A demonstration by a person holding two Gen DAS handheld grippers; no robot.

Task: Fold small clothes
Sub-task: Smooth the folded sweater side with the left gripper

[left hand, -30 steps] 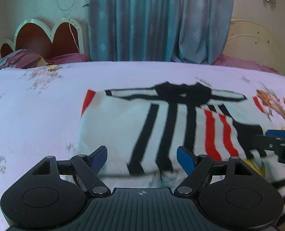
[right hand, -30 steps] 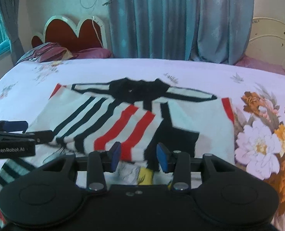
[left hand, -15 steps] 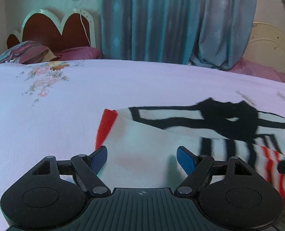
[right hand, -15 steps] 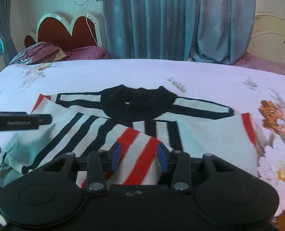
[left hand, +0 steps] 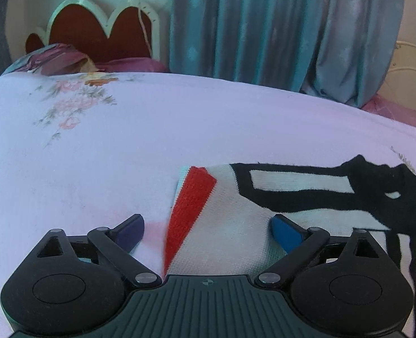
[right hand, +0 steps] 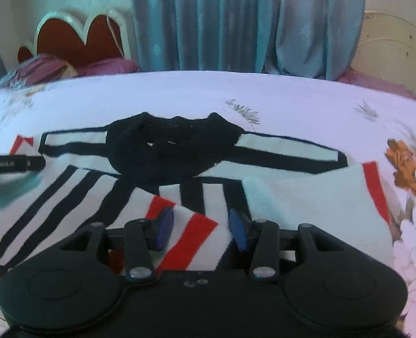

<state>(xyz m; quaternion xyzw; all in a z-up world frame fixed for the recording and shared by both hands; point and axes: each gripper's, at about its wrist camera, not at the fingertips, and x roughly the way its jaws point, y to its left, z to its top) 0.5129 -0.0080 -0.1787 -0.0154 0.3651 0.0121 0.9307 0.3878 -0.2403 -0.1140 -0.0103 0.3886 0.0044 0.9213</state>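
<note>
You're mid-fold: left gripper (left hand: 208, 229), jaws just opened, straddles the striped sweater's (right hand: 306, 197) red-trimmed sleeve (left hand: 191, 211), so clamp next; right gripper's (right hand: 201, 229) grip, can't tell.

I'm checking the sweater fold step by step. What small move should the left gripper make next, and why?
Probably ease the left gripper down and close it on the red-trimmed side edge of the striped knit sweater. Its jaws have just been opening, stand wide astride that edge, and grip nothing yet.
</note>
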